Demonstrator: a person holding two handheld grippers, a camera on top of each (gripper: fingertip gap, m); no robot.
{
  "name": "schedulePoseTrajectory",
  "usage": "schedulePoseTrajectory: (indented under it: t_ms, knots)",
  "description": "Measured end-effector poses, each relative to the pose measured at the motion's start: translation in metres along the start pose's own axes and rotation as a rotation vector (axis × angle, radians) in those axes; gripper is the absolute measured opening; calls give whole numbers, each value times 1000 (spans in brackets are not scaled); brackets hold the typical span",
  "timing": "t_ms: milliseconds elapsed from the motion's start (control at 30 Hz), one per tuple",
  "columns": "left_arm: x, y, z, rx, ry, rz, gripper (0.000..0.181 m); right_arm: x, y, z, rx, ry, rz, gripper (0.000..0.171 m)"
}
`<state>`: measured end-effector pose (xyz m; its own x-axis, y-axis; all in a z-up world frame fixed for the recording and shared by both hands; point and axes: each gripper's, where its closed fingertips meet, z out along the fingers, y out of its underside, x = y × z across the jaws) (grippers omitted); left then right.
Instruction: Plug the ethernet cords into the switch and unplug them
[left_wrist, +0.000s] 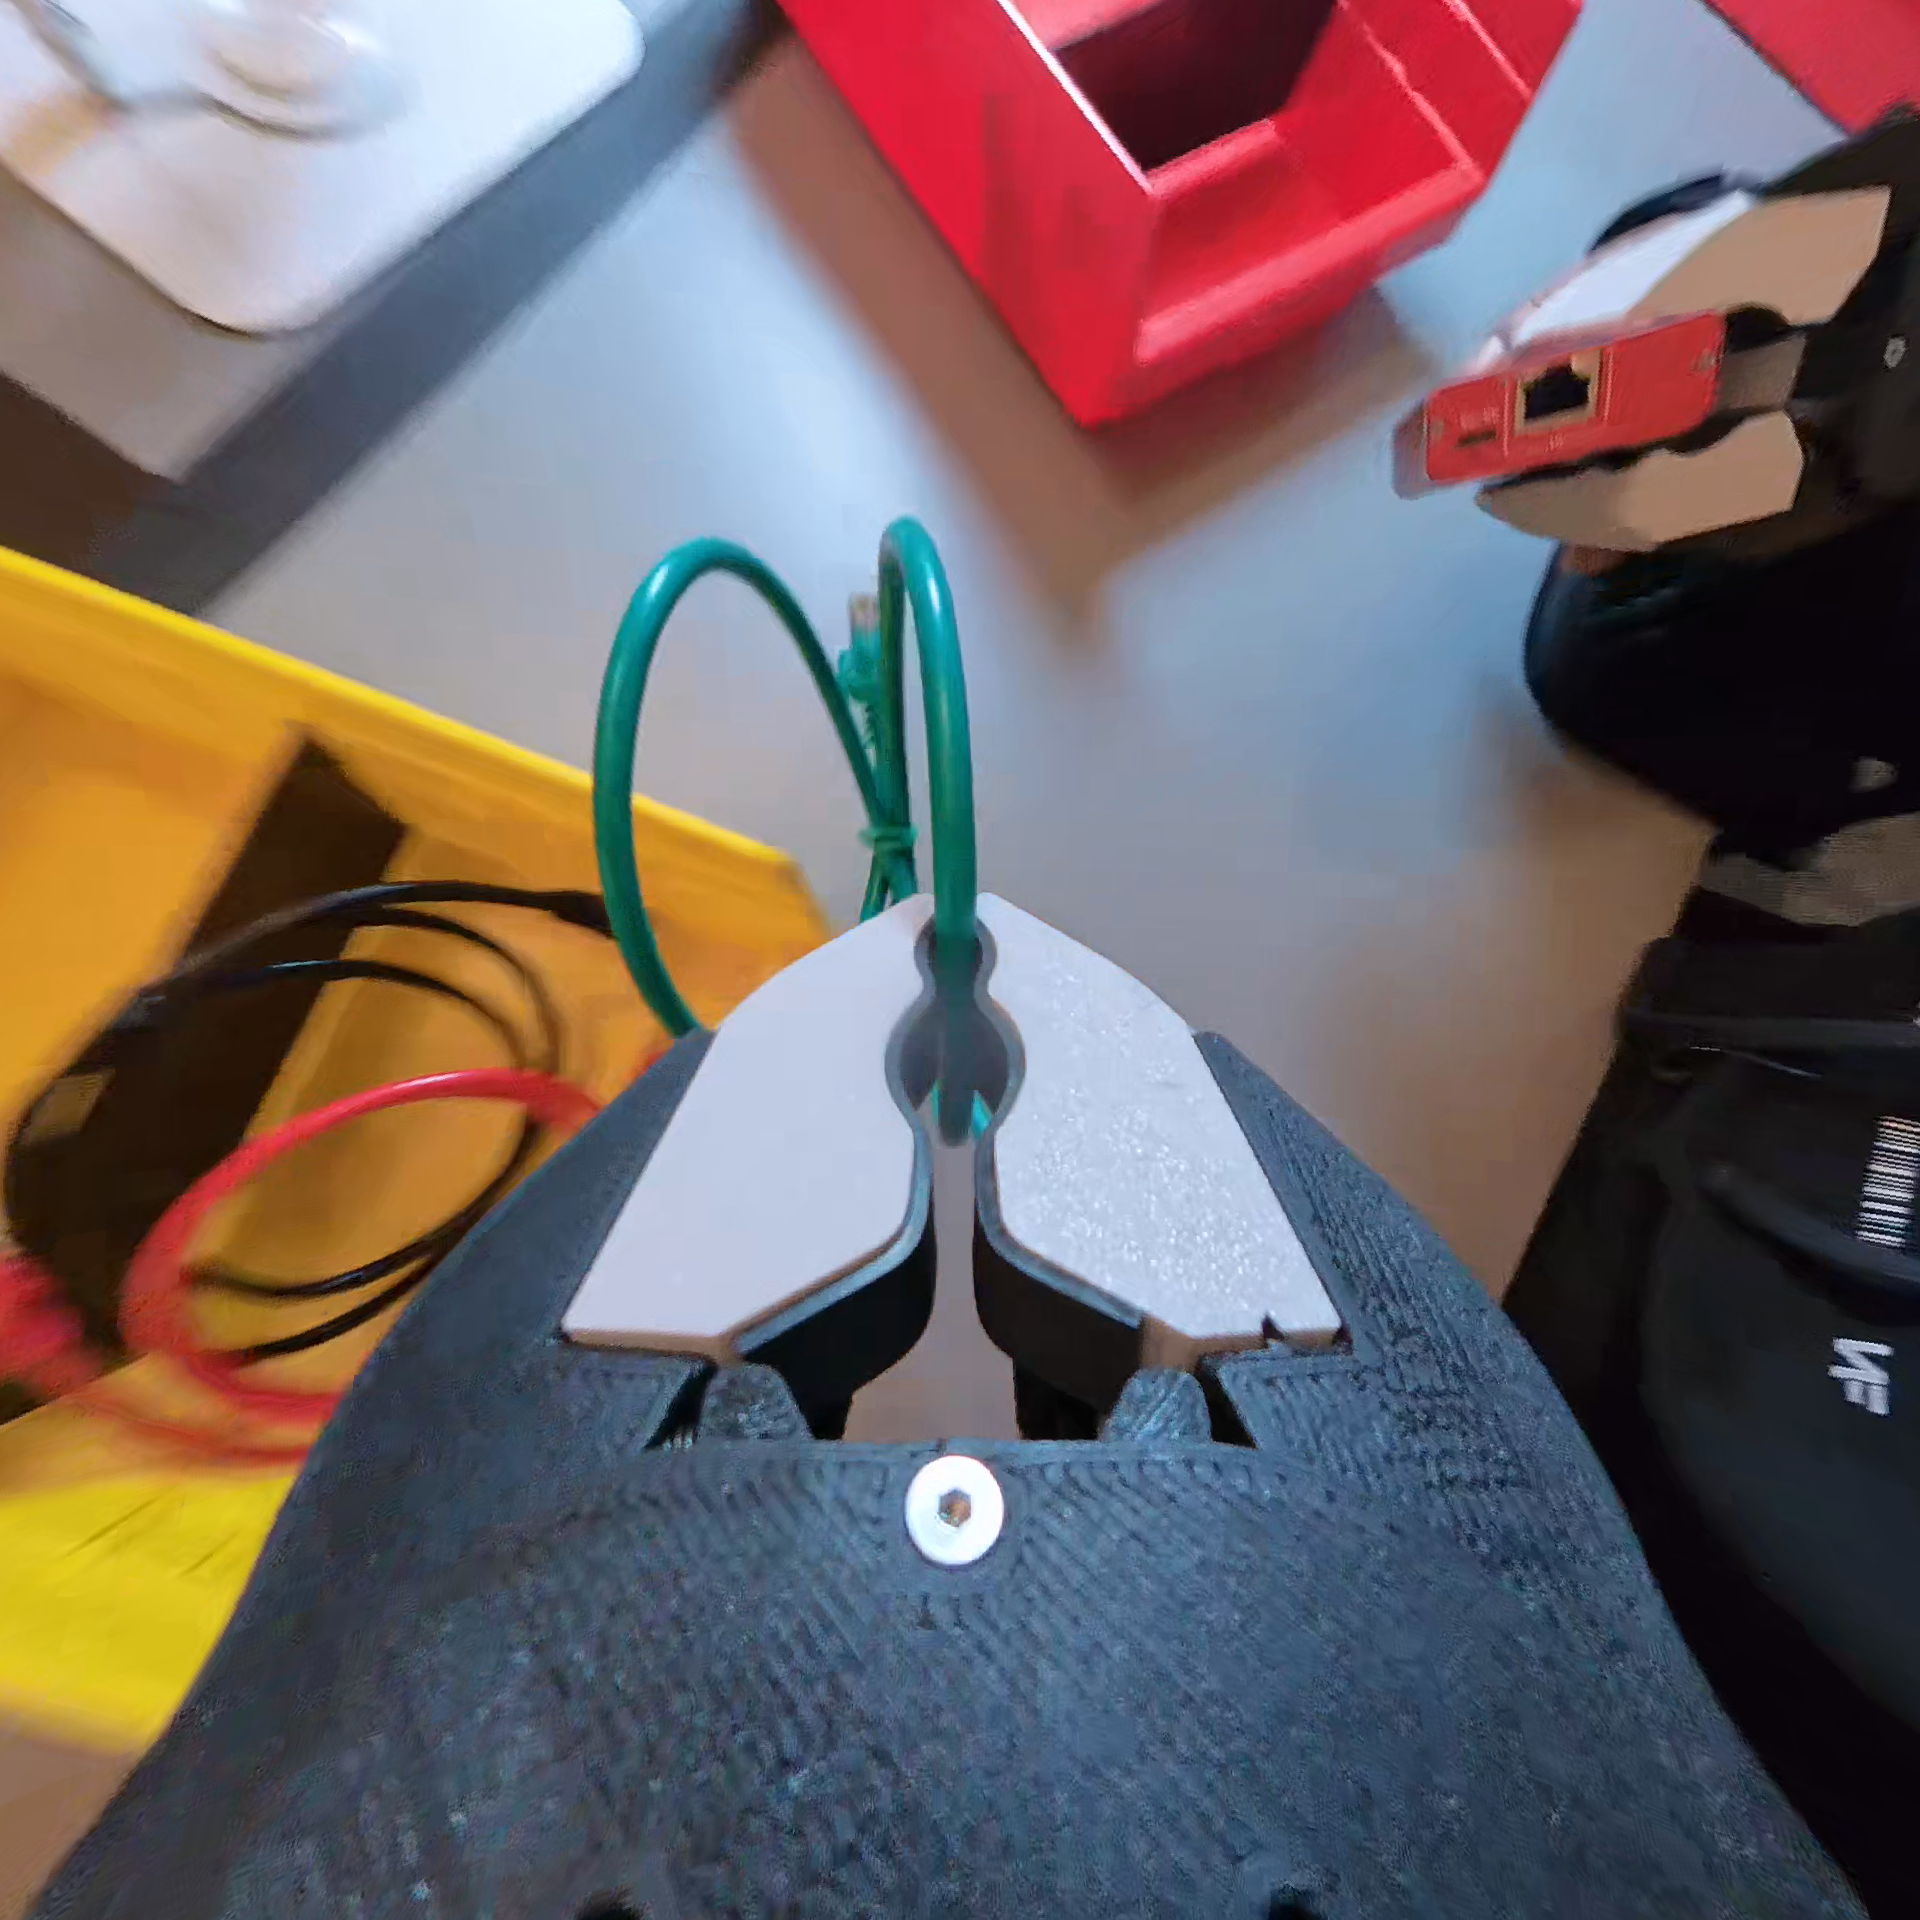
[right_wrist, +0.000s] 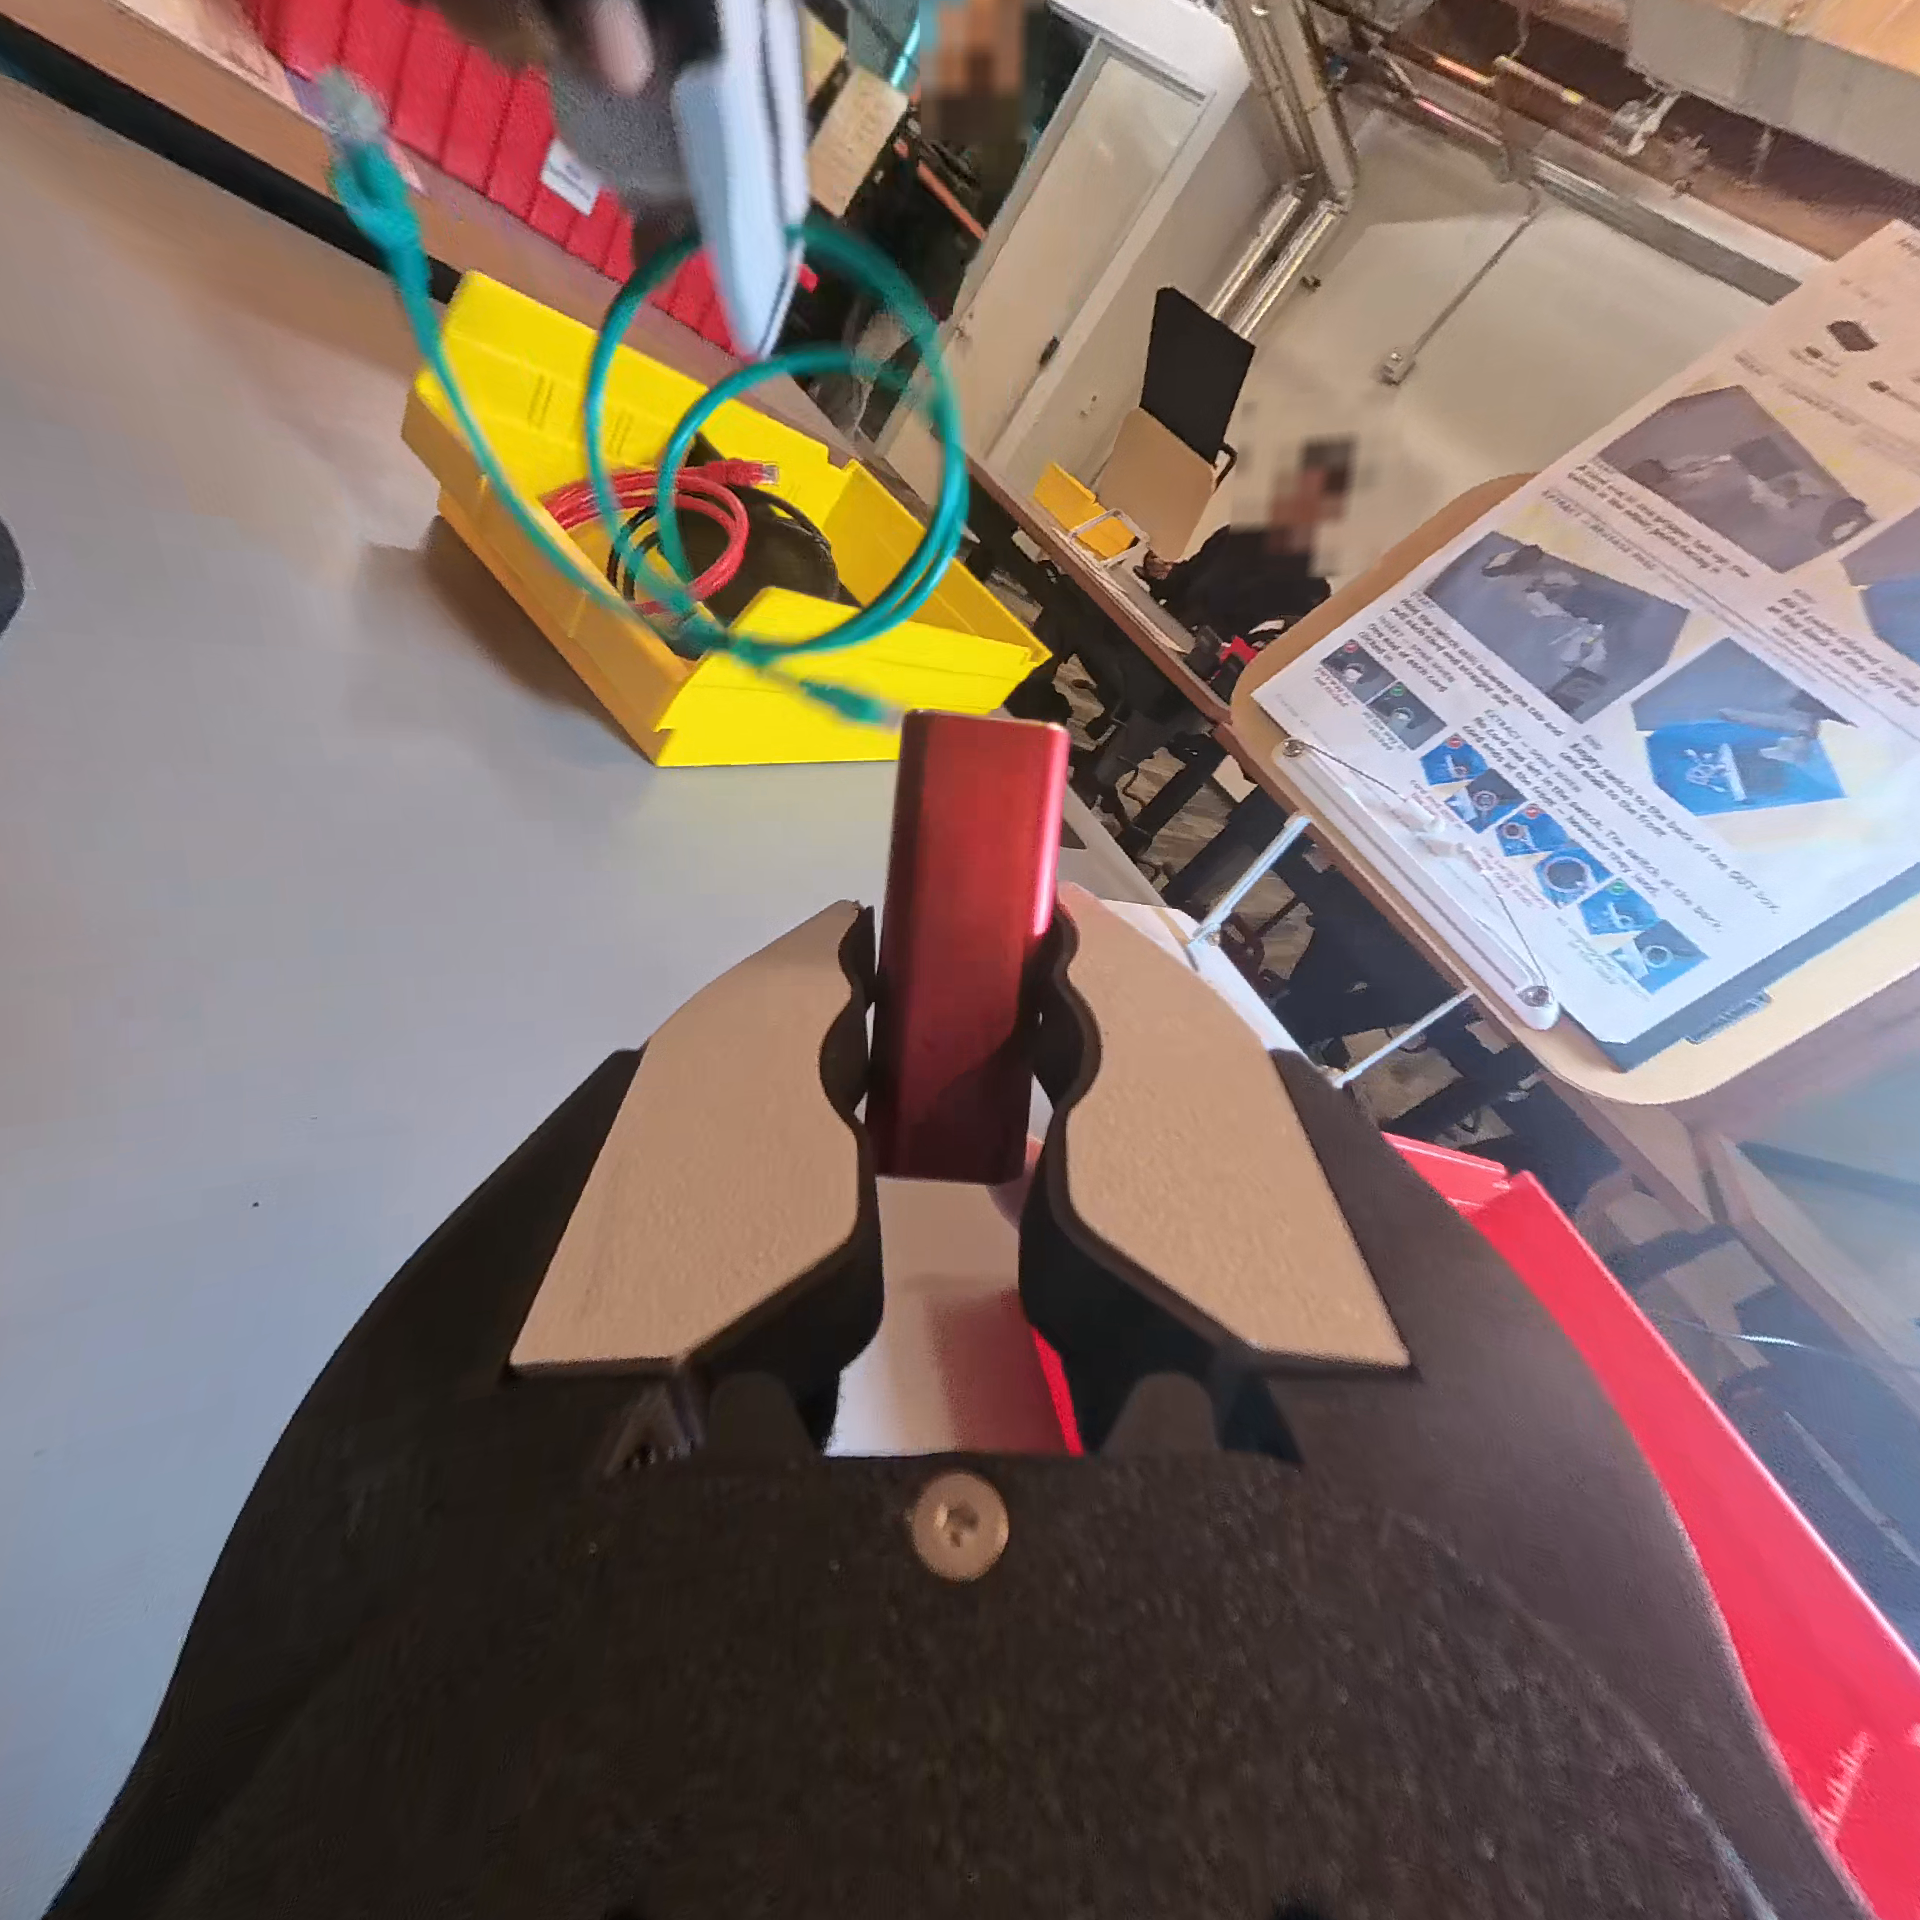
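Note:
My left gripper (left_wrist: 951, 930) is shut on a coiled green ethernet cord (left_wrist: 940, 717) and holds it in the air above the grey table; its plug (left_wrist: 862, 623) hangs free beyond the loops. My right gripper (right_wrist: 961, 925) is shut on a small red switch (right_wrist: 966, 935), held upright. In the left wrist view the right gripper (left_wrist: 1662, 405) shows at the upper right with the switch (left_wrist: 1558, 400), its ethernet port facing me. In the right wrist view the left gripper (right_wrist: 764, 322) hangs at the top with the green cord (right_wrist: 935, 499) dangling and one plug (right_wrist: 358, 135) at the upper left.
A yellow bin (left_wrist: 135, 790) with red (left_wrist: 343, 1122) and black (left_wrist: 364, 935) cords sits at the left; it also shows in the right wrist view (right_wrist: 831, 686). A red bin (left_wrist: 1195, 187) stands at the back. An instruction sheet on a stand (right_wrist: 1621, 727) is at the right. The left gripper's tips are roughly 20 cm from the right gripper's.

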<state>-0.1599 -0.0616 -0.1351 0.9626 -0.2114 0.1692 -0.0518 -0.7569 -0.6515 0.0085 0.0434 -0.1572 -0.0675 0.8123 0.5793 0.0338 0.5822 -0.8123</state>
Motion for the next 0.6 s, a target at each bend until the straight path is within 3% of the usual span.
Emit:
schedulePoseTrajectory:
  t_ms: [133, 233, 467, 600]
  knots:
    - [23, 35, 62, -48, 145, -76, 0, 10, 3, -4, -6, 31, 17, 28]
    - [28, 40, 76, -28, 199, -91, 0, 13, 6, -5, -6, 37, 35, 28]
    - [22, 22, 52, 31, 98, 72, 33, 11, 13, -2, -24, 29, 39, 28]
    - [30, -2, 27, 126, 6, 199, 38, 10, 14, -1, -26, 26, 44, 28]
